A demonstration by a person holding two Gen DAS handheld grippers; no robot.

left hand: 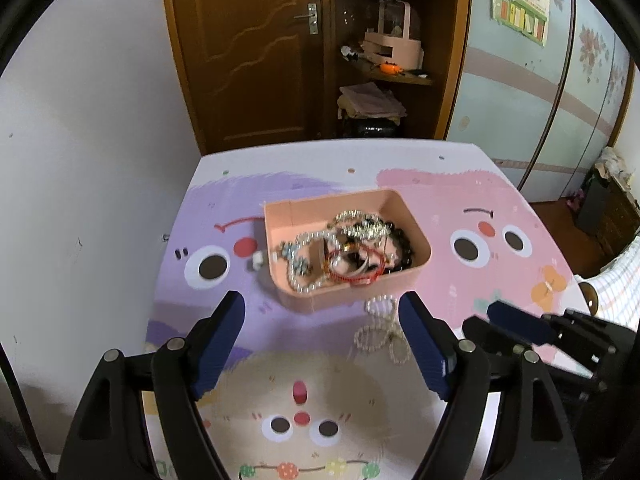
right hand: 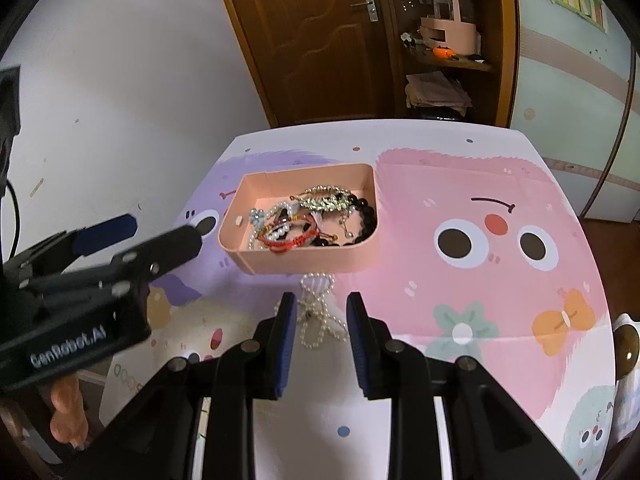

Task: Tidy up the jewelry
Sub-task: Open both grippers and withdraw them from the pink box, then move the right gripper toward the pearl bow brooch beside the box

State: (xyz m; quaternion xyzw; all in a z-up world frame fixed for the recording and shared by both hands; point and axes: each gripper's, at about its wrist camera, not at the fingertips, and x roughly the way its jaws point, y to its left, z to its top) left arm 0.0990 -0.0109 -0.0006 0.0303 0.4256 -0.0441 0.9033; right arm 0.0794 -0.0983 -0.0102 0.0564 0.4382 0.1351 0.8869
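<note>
1. Lying loose on the cartoon-printed pastel tabletop: a white pearl bead strand, looped over itself, just in front of the near wall of the open pink plastic tray.
2. Heaped inside that tray: beaded, gold-toned, red-cord and black-bead bracelets, tangled together.
3. Straight ahead of the right claw, between its two blue pads and slightly beyond the tips, with the long run of the strand pointing from the claw toward the tray.
4. Right claw narrowed but not clenched; a clear gap on each side of the pearls, nothing gripped, no contact visible.
5. Left claw spread wide and empty, pads well apart; the same strand close inside its right-hand pad, touching or not impossible to say.
6. Nearer and better lined up, by judgement: the right claw. Likely next need: descend over the strand, pinch a bunched section, lift over the tray wall.
7. Risk: loose loops trailing or snagging on the tray rim.
</note>
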